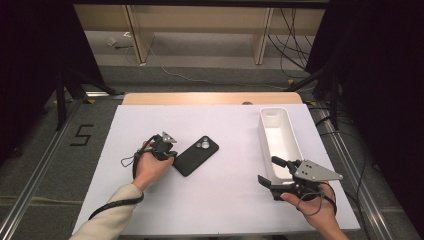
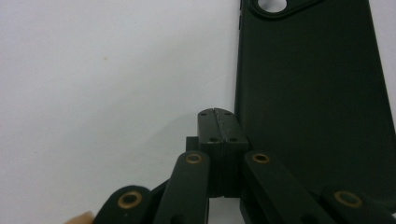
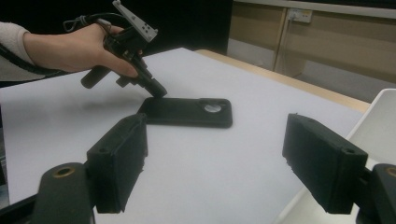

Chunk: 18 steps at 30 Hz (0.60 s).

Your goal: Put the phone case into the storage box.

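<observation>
phone case [image 1: 195,155] lies flat on white table [image 1: 220,200] (wooden far edge).

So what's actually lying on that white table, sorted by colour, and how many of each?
Black: 1, the phone case, lying with its camera cutout up
White: 1, the long tray at the right
Total: 2 things on the table
</observation>
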Available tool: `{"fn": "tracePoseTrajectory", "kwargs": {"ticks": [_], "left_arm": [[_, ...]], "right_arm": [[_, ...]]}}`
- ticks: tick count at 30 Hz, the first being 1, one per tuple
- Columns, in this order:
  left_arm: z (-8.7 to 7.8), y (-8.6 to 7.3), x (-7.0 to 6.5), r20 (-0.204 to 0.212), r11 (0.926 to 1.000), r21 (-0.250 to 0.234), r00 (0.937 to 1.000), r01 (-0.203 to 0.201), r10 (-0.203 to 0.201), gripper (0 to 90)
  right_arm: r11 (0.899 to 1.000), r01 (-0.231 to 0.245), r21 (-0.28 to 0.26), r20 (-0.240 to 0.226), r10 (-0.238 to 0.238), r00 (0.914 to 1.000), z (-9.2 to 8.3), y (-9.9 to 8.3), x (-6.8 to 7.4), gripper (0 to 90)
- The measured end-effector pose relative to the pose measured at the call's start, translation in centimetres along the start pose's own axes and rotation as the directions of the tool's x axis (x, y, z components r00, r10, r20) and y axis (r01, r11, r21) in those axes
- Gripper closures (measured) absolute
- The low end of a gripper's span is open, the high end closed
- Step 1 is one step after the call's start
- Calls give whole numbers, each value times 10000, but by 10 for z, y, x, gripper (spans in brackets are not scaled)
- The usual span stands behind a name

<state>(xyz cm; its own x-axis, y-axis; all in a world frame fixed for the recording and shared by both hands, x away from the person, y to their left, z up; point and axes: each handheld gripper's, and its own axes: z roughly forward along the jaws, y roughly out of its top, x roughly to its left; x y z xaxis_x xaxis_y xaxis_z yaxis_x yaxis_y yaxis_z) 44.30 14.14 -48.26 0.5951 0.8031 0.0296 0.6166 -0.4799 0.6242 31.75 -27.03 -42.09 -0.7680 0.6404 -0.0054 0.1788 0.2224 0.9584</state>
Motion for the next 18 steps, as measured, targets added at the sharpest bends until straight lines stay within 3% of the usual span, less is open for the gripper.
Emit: {"fn": "tracePoseTrajectory", "kwargs": {"ticks": [13,18], "left_arm": [[-4,-1,-5,-2,10000,30,10000,30,-30,879],[-12,3,-7,-174,9992,-358,9997,153,-159,761]], "right_arm": [[10000,14,-27,5,-14,10000,-1,0,0,233],[10000,6,-25,-6,-6,10000,-1,0,0,232]]}}
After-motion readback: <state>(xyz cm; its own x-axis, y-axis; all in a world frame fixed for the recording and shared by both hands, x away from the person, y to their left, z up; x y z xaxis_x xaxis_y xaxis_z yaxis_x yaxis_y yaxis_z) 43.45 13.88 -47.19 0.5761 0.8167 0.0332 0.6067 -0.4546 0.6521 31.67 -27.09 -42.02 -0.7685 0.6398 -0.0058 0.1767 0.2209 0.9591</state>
